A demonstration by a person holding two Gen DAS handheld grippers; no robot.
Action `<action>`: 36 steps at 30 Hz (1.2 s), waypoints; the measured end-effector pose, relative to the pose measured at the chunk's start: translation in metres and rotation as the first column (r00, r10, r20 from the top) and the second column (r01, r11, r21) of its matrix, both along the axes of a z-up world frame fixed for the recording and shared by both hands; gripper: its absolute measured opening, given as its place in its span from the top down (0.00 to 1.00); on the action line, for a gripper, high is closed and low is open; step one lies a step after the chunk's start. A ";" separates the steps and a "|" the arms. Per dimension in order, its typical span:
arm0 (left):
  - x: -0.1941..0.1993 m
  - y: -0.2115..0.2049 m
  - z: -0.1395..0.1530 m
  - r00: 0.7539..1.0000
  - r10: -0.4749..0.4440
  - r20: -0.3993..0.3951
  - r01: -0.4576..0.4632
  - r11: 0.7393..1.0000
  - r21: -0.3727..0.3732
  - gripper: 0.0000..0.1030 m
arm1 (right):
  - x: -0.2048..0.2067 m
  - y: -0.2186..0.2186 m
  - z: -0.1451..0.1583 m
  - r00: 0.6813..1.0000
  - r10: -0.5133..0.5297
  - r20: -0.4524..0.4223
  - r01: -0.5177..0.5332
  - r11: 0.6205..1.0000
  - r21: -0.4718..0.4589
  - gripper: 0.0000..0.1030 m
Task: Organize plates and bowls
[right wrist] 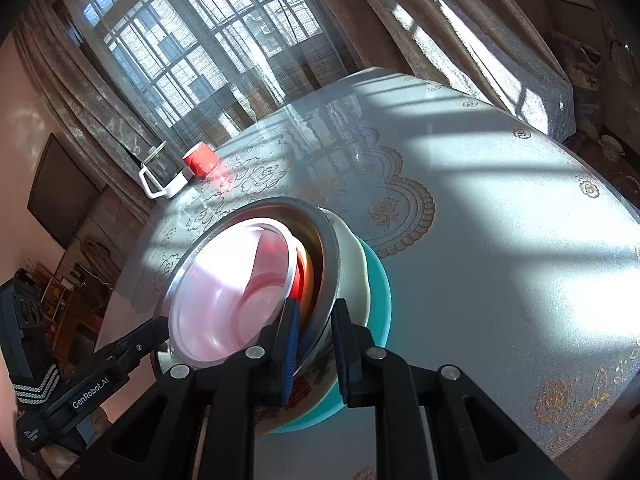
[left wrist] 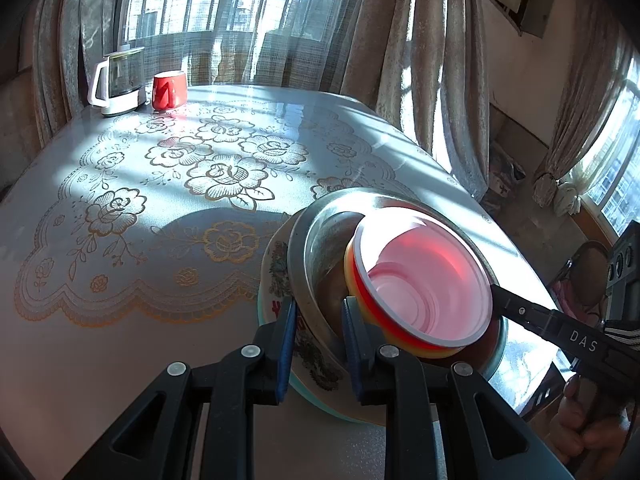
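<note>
Both claws pinch the nested stack by opposite rims: left claw [left wrist: 318,322] and right claw [right wrist: 314,330] each clenched on the steel bowl [left wrist: 320,248], steadying it over the worktop [left wrist: 160,340].

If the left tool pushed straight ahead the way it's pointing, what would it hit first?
Nothing new: the left tool is shut on the steel bowl rim. Pushing on would likely shove the bowl stack across the table.

right hand-held gripper [right wrist: 314,344] clamping steel bowl [right wrist: 328,256] rim
</note>
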State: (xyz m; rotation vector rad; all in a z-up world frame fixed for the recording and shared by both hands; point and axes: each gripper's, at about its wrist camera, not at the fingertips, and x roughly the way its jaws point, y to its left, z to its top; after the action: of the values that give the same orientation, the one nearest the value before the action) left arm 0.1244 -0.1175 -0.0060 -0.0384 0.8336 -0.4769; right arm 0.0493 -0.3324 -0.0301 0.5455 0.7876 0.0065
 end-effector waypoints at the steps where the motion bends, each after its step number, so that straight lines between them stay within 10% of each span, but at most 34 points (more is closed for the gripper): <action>1: 0.000 0.000 0.000 1.000 0.000 0.002 0.000 1.000 0.003 0.77 | 0.000 0.000 0.000 1.000 0.000 -0.001 0.000 1.000 0.000 0.84; 36: -0.045 0.024 0.017 0.985 0.108 0.138 -0.122 0.988 0.091 0.74 | -0.016 0.029 0.024 1.000 -0.005 0.020 0.008 0.988 -0.155 0.77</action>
State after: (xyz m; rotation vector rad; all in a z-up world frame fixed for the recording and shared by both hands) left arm 0.0798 -0.0937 0.0114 0.0361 0.7194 -0.3251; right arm 0.0337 -0.3032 -0.0061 0.4002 0.7599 -0.0546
